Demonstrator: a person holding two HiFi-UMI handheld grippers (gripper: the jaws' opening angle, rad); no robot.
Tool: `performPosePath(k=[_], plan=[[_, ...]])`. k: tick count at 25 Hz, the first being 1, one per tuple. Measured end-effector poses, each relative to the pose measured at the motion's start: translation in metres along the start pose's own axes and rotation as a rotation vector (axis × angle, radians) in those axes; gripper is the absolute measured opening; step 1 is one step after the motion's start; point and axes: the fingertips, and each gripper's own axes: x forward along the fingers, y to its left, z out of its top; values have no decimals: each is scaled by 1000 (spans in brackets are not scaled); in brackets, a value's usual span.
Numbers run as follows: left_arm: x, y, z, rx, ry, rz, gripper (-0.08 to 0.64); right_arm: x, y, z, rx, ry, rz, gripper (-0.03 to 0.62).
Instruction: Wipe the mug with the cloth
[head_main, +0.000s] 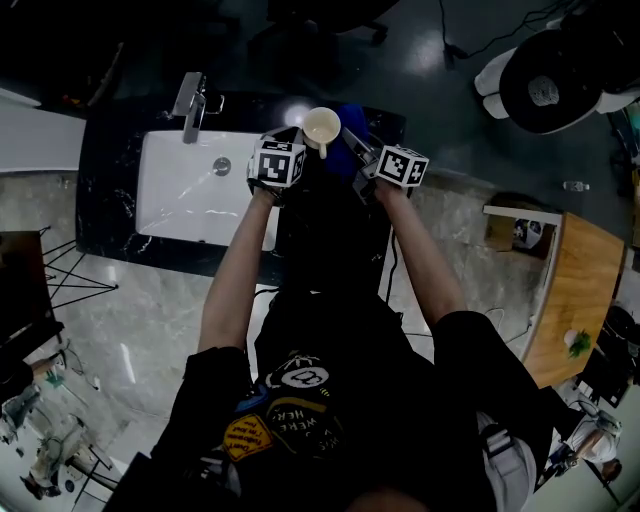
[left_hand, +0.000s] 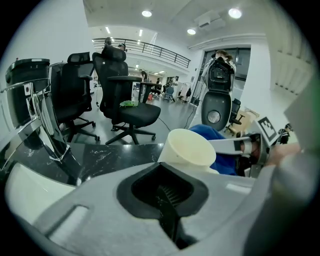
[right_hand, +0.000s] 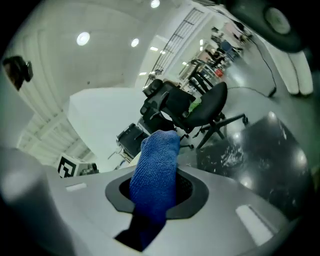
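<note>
Mug (left_hand: 187, 148) is clamped, tilted, in my left claw (left_hand: 164, 180) above the dark marble surface (left_hand: 110, 155). My right claw (right_hand: 155, 200) grips the blue cloth (right_hand: 156, 165) just beside it.

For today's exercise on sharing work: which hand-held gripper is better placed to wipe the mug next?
Right: the right hand-held gripper clamps the blue cloth beside the cream mug, which the left hand-held gripper appears to hold.
</note>
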Motion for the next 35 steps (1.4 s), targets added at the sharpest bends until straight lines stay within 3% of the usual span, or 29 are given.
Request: performPosePath(k=[2,6,8,10,13,16,20,29,32,35], plan=[[-1,-2,-2,3,2,-4,5,-2,10,10,-77,21,-11,83],[0,-9,1,12,-1,-9,5,1,47,32,-145,-7,54,84],[0,-11,1,3,-2,-1,5,2,50,32,-176,-23,32,84],[1,-14,-2,-7,2,-4,5,-5,40,32,-164,-88,-12,84],[3,-20,-8,5,18,-11,5,-17,19,30,-71,-201,-62,84],[5,-24,-12,14,31,-21,5,-12,2,3,-22,-123,-86,83],[9,-31,-14,27,34,-40,5,-6,-1,-13,-111,22,-130,80],[19,-54,-13,54,35,-104,5,-3,35,42,-200,-45,-74,81],[18,-53,-11,46,32,-101,5,2,26,40,-162,-48,-90,81],[16,-52,-12,42,41,-102,5,1,16,31,-22,-104,-60,84]])
